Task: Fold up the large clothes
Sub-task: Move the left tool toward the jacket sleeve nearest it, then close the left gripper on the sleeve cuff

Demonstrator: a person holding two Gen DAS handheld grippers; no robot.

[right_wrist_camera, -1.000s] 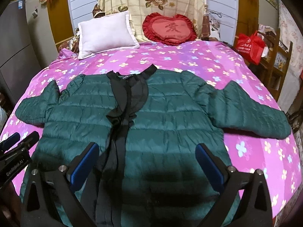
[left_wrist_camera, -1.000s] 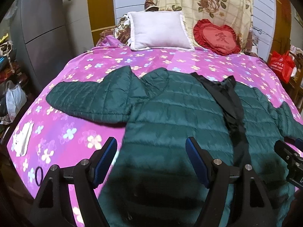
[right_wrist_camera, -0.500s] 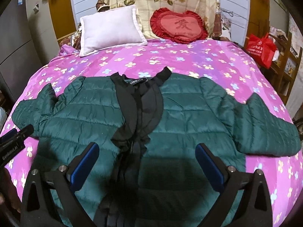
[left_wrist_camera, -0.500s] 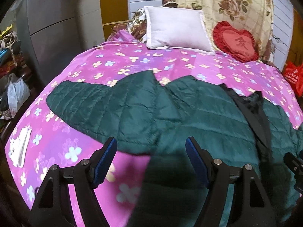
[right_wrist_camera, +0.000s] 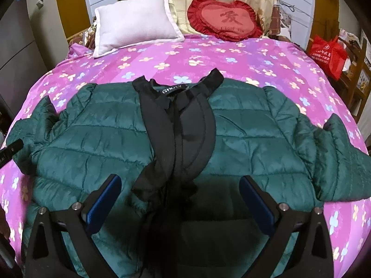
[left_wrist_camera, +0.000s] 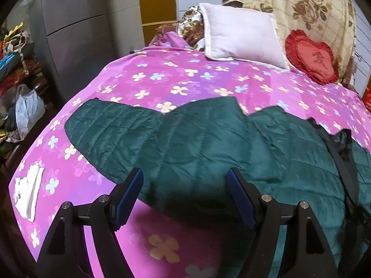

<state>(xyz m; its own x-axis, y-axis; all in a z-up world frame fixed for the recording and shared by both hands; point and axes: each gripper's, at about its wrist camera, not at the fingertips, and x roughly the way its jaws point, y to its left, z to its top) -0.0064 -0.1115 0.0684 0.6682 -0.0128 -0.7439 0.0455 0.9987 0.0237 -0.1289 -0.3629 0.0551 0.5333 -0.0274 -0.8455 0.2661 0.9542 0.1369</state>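
1. A dark green quilted jacket point(right_wrist_camera: 243, 139) lies spread flat, front up, across the middle of the frame on a pink flowered bedspread point(right_wrist_camera: 231, 55), its black collar and placket point(right_wrist_camera: 178, 125) running down the centre.
2. The left gripper point(left_wrist_camera: 185, 194) hangs at the lower centre of its view, blue pads wide apart, over the jacket's outstretched sleeve point(left_wrist_camera: 129, 129).
3. The right gripper point(right_wrist_camera: 180, 199) sits low in its frame, jaws spread wide, above the jacket's front, clamping nothing.
4. A white pillow point(right_wrist_camera: 134, 20) and a red heart cushion point(right_wrist_camera: 225, 18) rest at the top.
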